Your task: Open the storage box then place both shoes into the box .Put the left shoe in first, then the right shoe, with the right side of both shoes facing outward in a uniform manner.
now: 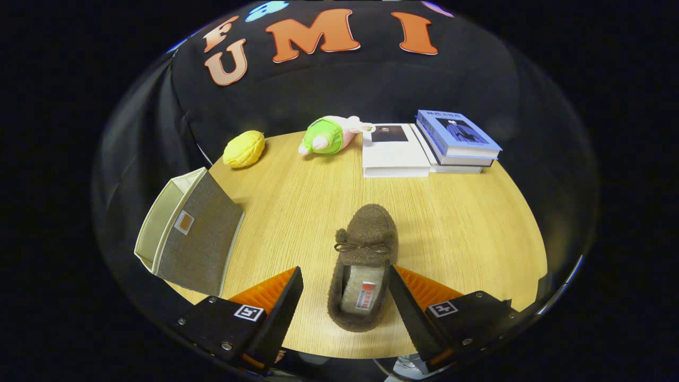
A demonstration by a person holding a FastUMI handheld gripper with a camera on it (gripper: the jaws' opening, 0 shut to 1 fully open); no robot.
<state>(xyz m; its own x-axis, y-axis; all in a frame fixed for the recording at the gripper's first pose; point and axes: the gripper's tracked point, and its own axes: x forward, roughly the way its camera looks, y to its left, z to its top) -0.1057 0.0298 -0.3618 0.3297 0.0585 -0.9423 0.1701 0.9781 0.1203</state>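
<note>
Between the spread fingers of the gripper (345,297) lies a brown slipper (366,254), heel toward the gripper, toe pointing away across the wooden table (467,233). Fingers stand wide apart; the right one sits at the slipper's side, contact uncertain, the left one clear. Storage box (193,233) rests to the left, near the table edge. Beyond: yellow toy (244,149), green-and-pink plush (329,135), stacked books (429,146).

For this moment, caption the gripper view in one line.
Open gripper straddles a brown slipper on the table.
</note>
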